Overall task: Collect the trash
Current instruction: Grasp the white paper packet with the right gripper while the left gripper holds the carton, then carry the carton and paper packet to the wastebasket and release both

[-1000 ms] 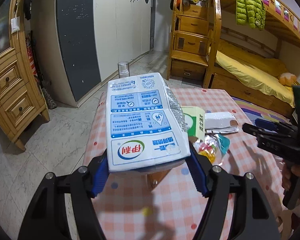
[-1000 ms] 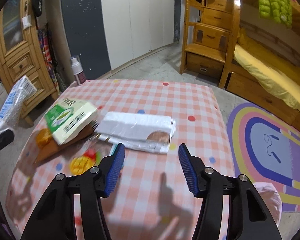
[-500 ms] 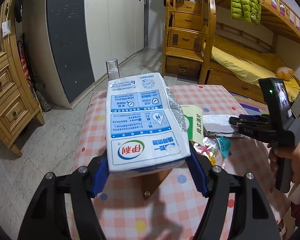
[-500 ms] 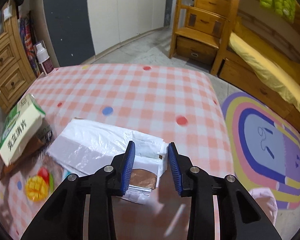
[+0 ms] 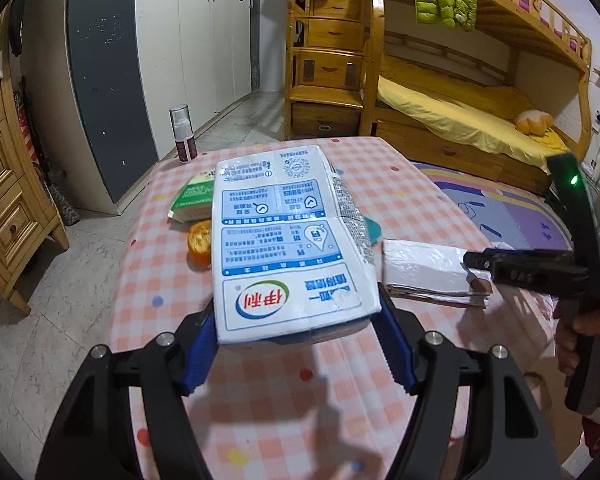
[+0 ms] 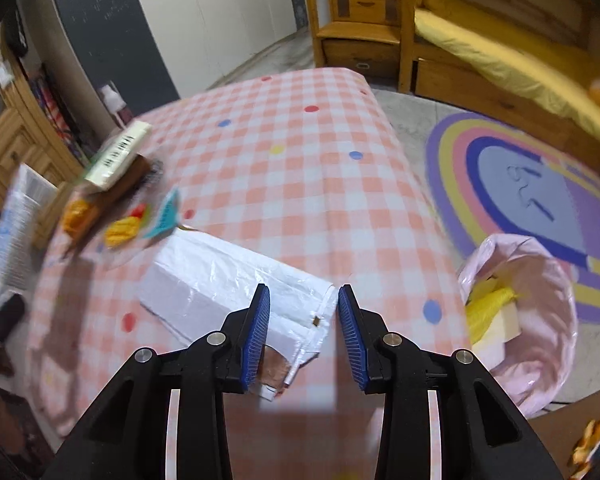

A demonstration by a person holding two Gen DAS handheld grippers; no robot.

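Trash lies on the checked table [image 6: 300, 184], whose far half is bare: a white-wrapped packet [image 6: 228, 296] sits near the edge closest to the camera. Beside that edge stands a pink-lined bin [image 6: 540, 344]. The left gripper [image 5: 296, 344] clamps a milk carton [image 5: 288, 240]; the right gripper's [image 6: 304, 328] jaws, just closing, seem to straddle the packet's corner, half open.
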